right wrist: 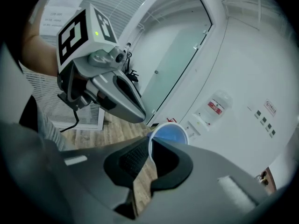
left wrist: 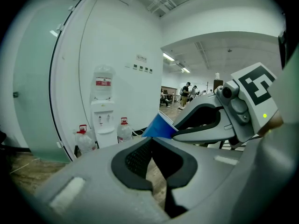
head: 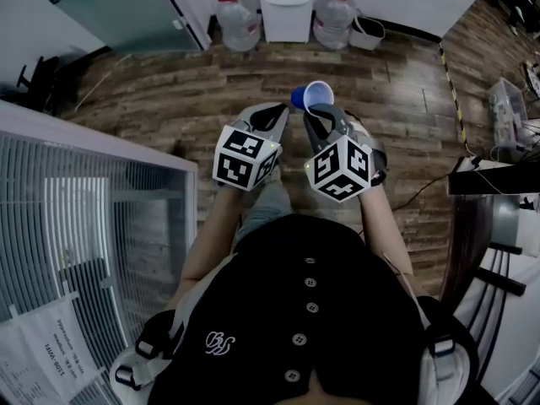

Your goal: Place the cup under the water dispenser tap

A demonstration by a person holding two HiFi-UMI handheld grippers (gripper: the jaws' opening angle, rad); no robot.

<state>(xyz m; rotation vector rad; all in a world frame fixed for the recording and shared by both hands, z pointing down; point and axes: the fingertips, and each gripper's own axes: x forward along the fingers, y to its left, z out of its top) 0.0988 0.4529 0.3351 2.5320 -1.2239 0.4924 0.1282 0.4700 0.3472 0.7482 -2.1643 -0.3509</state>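
Note:
My right gripper (head: 314, 115) is shut on the rim of a blue paper cup (head: 313, 96) with a white inside, held in the air over the wooden floor. In the right gripper view the rim of the cup (right wrist: 169, 134) sits pinched between the pads of the right gripper (right wrist: 152, 143). My left gripper (head: 274, 113) hangs just left of it, its jaws together and holding nothing. From the left gripper view (left wrist: 152, 140) the cup (left wrist: 159, 127) shows at the right gripper's tip. The white water dispenser (head: 287, 11) stands ahead against the wall, also in view as the dispenser (left wrist: 103, 111).
Two large water bottles (head: 239, 19) (head: 334, 15) stand on the floor either side of the dispenser, with a white bin (head: 368, 32) to the right. A white louvred unit (head: 84, 226) is at my left, and a dark desk (head: 494, 177) with cables at my right.

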